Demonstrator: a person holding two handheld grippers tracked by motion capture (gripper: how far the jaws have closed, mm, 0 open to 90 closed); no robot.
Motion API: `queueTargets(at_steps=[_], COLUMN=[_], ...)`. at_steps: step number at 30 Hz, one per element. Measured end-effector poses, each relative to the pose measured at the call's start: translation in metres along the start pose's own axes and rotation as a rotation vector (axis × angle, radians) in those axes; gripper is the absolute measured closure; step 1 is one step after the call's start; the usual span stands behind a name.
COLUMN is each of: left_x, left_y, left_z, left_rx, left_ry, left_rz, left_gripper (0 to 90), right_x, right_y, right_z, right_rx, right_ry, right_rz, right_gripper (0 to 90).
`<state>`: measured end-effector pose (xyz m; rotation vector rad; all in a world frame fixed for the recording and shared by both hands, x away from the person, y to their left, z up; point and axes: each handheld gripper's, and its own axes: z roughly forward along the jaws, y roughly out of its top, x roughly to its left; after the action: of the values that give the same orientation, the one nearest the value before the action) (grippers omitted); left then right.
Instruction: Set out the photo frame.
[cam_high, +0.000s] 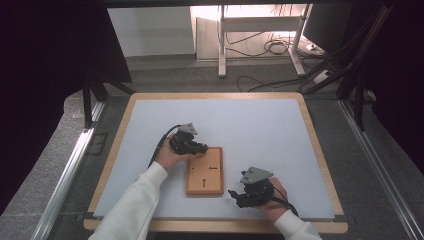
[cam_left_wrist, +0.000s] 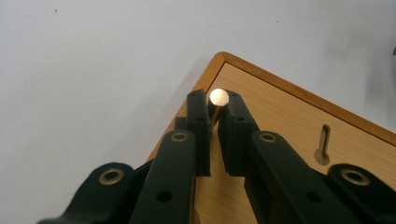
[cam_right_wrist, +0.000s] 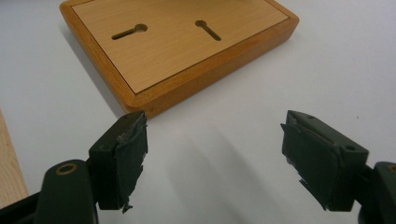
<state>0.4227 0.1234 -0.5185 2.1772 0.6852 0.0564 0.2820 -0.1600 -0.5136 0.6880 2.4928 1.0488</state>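
A: Beyond the table (cam_high: 310, 125), what do we see on the floor?
B: We see a white desk frame (cam_high: 260, 30) with loose cables (cam_high: 260, 50) beneath it.
A: And at the sides?
B: We note a metal rail (cam_high: 65, 175) on the left and a dark monitor (cam_high: 325, 22) at upper right.

— What lies at the top of the frame?
— A wooden board (cam_right_wrist: 182, 51) with a darker rim, flat on the pale table surface (cam_right_wrist: 224, 158), two keyhole slots (cam_right_wrist: 129, 31) cut in its face.
— And lower down?
— The right gripper (cam_right_wrist: 212, 158), jaws spread wide apart with nothing between them, near the board's corner at lower left.
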Motion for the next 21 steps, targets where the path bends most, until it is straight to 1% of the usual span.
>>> queueTargets(at_steps=[2, 4, 5, 7, 10, 12, 13, 15, 17, 21], left_x=[0.002, 0.004, 0.005, 0.009, 0.011, 0.01, 0.01, 0.01, 0.01, 0.011], left_y=[0.001, 0.002, 0.002, 0.002, 0.003, 0.004, 0.004, 0.004, 0.004, 0.004], left_z=[0.0, 0.0, 0.0, 0.0, 0.0, 0.0, 0.0, 0.0, 0.0, 0.0], left_rx=[0.005, 0.014, 0.016, 0.017, 0.024, 0.021, 0.023, 0.023, 0.025, 0.026], left_ry=[-0.014, -0.021, -0.03, -0.049, -0.054, -0.056, -0.056, -0.055, -0.056, -0.059], left_rz=[-0.012, -0.014, -0.02, -0.041, -0.042, -0.046, -0.046, -0.048, -0.047, -0.047], left_gripper=[83.2, 83.3, 83.3, 83.0, 83.3, 83.1, 83.0, 83.1, 83.1, 83.1], right_x=[0.002, 0.005, 0.005, 0.008, 0.015, 0.02, 0.021, 0.027, 0.031, 0.039], right_y=[0.002, 0.008, 0.008, 0.012, 0.017, 0.02, 0.021, 0.023, 0.024, 0.026], right_z=[0.0, 0.001, 0.001, 0.002, 0.005, 0.007, 0.009, 0.013, 0.019, 0.03], right_rx=[-0.008, -0.019, -0.019, -0.027, -0.026, -0.018, -0.013, 0.0, 0.017, 0.04], right_ry=[0.01, 0.01, 0.01, -0.001, -0.024, -0.028, -0.031, -0.054, -0.07, -0.104], right_rz=[0.003, -0.024, -0.024, -0.051, -0.086, -0.103, -0.12, -0.167, -0.2, -0.247], right_gripper=[22.0, 20.4, 20.4, 18.6, 15.6, 14.7, 14.5, 13.8, 13.5, 13.5])
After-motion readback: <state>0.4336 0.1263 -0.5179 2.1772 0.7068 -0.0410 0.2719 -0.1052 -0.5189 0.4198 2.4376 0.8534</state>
